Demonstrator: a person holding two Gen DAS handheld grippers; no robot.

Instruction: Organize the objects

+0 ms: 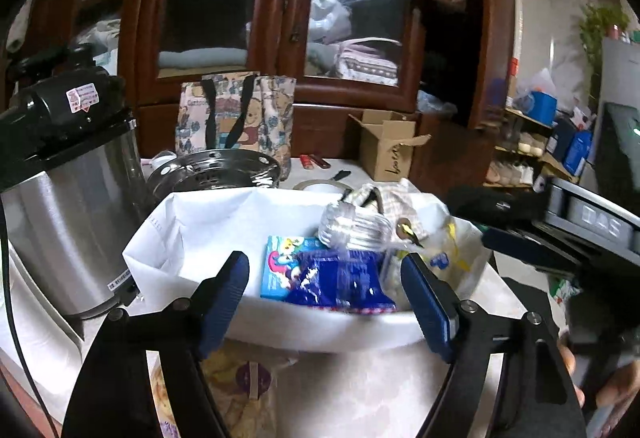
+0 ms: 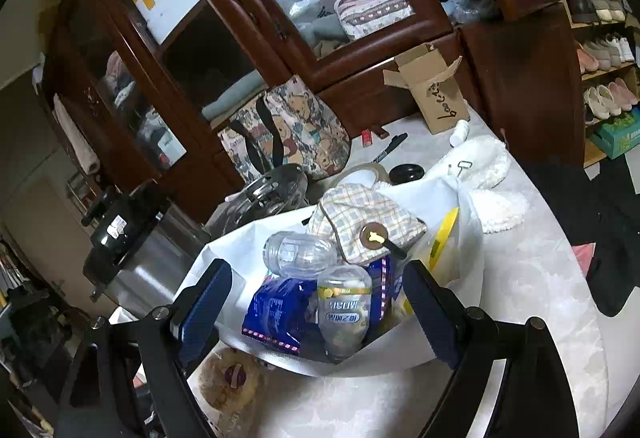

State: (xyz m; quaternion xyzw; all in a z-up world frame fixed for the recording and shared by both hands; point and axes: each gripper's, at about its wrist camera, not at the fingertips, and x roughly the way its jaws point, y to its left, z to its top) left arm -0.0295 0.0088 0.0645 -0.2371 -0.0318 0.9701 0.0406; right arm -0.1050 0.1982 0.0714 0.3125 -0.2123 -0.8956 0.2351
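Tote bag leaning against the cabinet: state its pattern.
The tote bag has a cartoon bear print on beige fabric, with black handles; clearest in the right wrist view.

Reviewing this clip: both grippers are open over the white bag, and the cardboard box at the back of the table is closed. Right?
Not quite: the cardboard box stands with its flaps open, as the right wrist view shows. The left gripper and right gripper are indeed open over the white bag.

Black tongs, ribbed blue pads.
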